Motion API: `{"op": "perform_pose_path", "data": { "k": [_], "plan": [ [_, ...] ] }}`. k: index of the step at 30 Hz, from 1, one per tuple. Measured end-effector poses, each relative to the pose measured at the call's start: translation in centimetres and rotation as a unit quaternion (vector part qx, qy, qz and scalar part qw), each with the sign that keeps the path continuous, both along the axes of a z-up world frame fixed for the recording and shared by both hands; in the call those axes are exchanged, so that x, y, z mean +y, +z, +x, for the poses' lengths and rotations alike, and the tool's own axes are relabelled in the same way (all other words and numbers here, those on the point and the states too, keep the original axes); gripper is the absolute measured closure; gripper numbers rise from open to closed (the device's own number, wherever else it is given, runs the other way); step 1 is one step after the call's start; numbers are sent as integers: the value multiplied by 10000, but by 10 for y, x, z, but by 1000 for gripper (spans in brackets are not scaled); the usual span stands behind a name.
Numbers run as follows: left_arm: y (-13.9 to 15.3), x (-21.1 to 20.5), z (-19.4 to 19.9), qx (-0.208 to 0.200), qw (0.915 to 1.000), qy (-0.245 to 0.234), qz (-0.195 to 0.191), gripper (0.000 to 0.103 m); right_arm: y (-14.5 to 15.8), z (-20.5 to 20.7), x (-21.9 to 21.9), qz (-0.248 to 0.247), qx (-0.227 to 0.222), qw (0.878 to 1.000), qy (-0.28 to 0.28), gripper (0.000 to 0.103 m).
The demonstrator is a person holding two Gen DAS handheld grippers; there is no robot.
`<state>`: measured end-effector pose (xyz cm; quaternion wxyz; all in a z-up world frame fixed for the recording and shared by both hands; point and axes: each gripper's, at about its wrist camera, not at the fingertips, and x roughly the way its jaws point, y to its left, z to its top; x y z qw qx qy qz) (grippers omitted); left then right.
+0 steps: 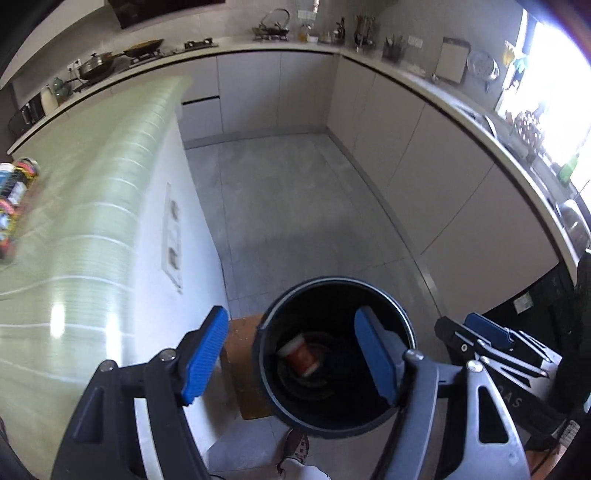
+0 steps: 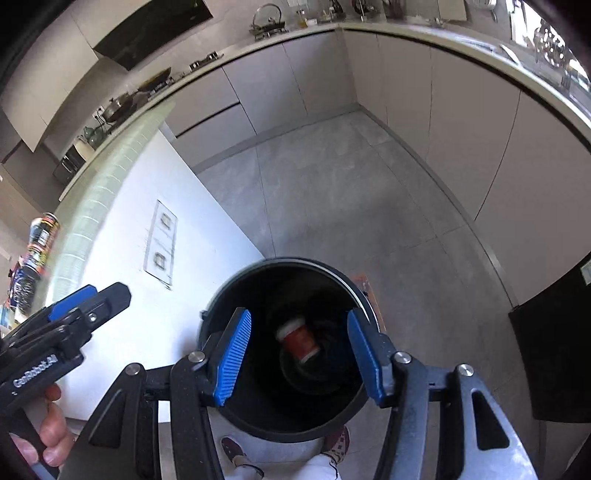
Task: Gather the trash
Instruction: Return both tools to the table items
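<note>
While both hang over the bin [image 2: 218, 306] | left tool [image 1: 291, 360] agape, "GenRobot.AI" | right tool [image 2: 299, 356] agape, empty

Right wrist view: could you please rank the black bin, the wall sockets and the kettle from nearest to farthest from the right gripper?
1. black bin, directly beneath the right gripper.
2. wall sockets, on the white panel, left.
3. kettle, far counter, top.

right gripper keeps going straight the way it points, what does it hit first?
Probably nothing until inside the bin: the open right gripper points down into its mouth, and the red cup at the bottom lies in line. Depth is unclear.
</note>
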<state>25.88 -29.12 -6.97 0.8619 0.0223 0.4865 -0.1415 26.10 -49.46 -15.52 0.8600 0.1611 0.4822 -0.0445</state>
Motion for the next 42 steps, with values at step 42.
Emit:
{"op": "perform_pose_path", "data": {
  "k": [42],
  "plan": [
    [50, 456, -19, -644, 9676, 2439, 36, 25, 107, 60, 464, 104, -993, 9771, 1881, 33]
  ]
}}
